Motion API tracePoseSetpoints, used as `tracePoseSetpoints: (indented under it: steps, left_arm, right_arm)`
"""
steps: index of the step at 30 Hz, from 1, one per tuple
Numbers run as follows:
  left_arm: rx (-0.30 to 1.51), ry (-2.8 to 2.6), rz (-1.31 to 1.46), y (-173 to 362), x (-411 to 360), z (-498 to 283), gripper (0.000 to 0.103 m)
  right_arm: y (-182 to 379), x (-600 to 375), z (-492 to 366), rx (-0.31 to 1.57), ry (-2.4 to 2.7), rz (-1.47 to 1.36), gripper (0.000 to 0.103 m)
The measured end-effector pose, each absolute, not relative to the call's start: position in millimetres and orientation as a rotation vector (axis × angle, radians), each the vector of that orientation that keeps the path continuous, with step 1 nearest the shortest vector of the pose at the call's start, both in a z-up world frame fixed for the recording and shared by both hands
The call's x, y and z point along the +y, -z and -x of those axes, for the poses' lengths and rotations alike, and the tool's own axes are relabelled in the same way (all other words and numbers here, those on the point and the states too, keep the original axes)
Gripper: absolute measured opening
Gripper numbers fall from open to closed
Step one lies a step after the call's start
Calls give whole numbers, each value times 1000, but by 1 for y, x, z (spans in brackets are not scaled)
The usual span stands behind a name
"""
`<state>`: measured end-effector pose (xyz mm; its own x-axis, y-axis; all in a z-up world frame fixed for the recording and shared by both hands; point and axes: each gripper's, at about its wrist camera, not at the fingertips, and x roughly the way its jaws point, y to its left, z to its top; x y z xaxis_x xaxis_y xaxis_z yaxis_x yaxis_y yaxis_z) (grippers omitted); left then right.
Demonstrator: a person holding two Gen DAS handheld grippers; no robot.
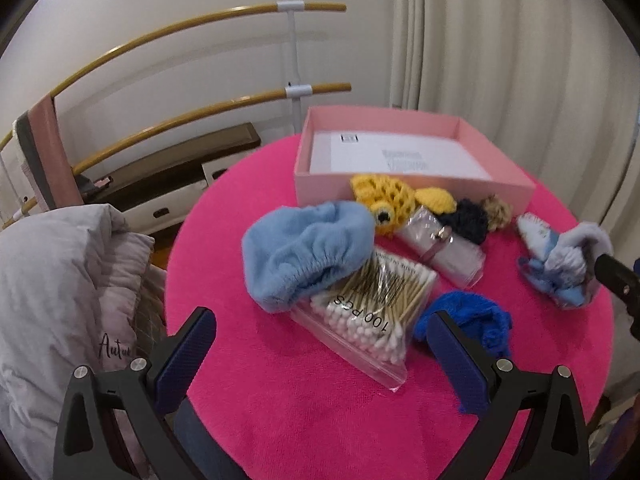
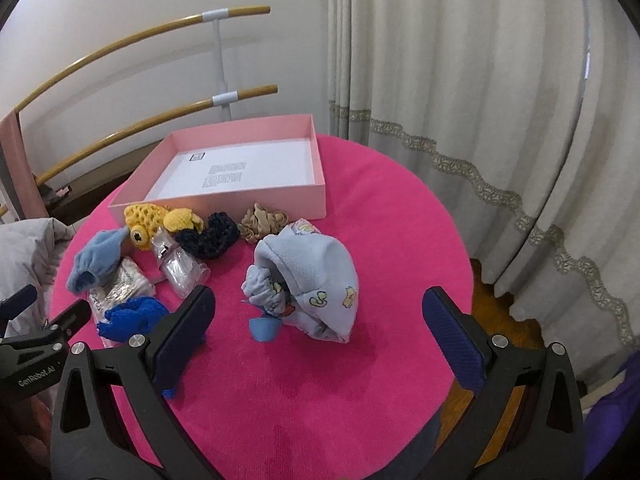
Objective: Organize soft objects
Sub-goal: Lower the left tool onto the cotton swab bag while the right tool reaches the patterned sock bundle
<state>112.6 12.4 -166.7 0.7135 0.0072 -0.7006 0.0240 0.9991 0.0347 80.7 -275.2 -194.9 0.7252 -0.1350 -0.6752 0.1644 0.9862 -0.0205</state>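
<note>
On round fuzzy pink table (image 2: 360,208), crumpled fleece hat (image 2: 316,276)

The round table (image 2: 360,208) wears a matt, fuzzy pink cloth. The pink box (image 2: 224,202) looks like smooth matt cardboard, with white printed paper lying flat inside. The light blue cap (image 1: 304,248) is soft terry-like cloth with a gathered elastic edge. The bag of cotton swabs (image 1: 360,320) is glossy clear plastic (the sticks inside look wooden). The yellow fish (image 1: 384,200) and the blue piece (image 1: 476,316) are rough, open crochet yarn. The printed baby hat (image 2: 316,280) is smooth knit fabric. Both grippers' fingers (image 2: 452,336) carry textured dark blue pads on matt black plastic, with shiny metal bolts.
</note>
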Motion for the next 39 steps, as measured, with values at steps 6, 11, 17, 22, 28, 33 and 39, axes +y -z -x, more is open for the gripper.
tracePoseSetpoints:
  steps: [6,11,17,22,28,33,39]
  left_arm:
    - [830,41,-87,193,5,-142,103]
    - [900,65,-118,216,-3,-171,103]
    - [943,105,-93,232,0,-201,103]
    - [960,152,-68,239,2,-222,103]
    - [975,188,-80,242,7,-224,85]
    - [979,203,-61,245,10,-230,76]
    - [957,199,-81,239,2,-226,75]
  right_arm:
    - [203,-277,-92,764,164,-43,103]
    - [210,-281,-99,783,166,-48,103]
    - [214,-283,-106,795,160,-52,103]
    - [217,-281,-110,802,151,-49,103]
    - [217,-283,-114,806,156,-50,103]
    - [219,-282,-117,815,152,-45,103]
    - [219,-282,-119,815,166,-41,103]
